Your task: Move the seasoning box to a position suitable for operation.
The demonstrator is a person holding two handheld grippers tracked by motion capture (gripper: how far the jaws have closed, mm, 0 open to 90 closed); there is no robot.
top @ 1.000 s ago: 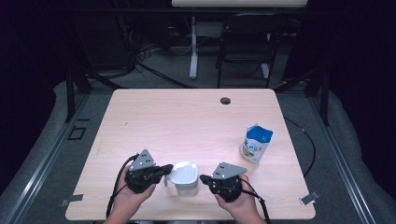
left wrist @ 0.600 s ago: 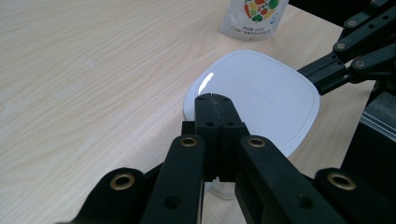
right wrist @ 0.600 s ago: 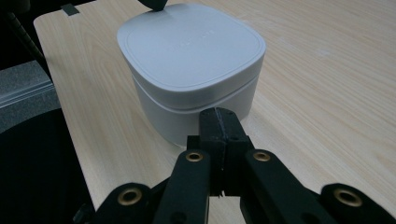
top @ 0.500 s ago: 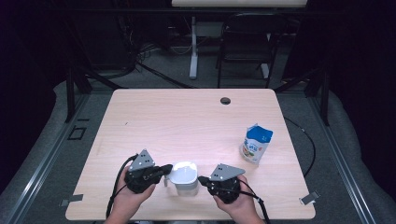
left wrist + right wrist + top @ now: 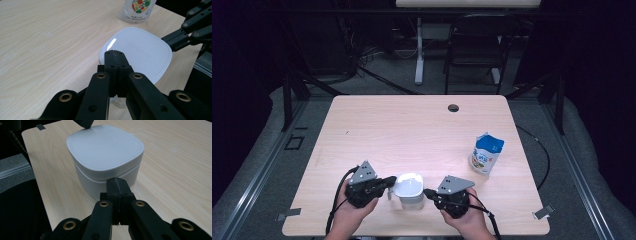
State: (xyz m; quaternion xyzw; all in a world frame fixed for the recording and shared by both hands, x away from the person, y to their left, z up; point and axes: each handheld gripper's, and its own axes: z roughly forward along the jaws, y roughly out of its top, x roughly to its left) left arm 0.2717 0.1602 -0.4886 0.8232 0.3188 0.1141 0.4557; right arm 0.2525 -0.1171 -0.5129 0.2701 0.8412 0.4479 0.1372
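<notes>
A white square container with its lid on stands near the table's front edge, between my two grippers. My left gripper is shut, and its tips rest against the lid's left rim. My right gripper is also shut, with its tips against the container's right wall. In the right gripper view the joined jaws sit low against the container's side. In the left gripper view the shut jaws overlap the near edge of the lid. Nothing is held between either pair of jaws.
A blue and white pouch stands upright at the table's right side, also seen at the top of the left gripper view as the pouch. A dark cable hole sits near the far edge. The wooden table stretches bare behind the container.
</notes>
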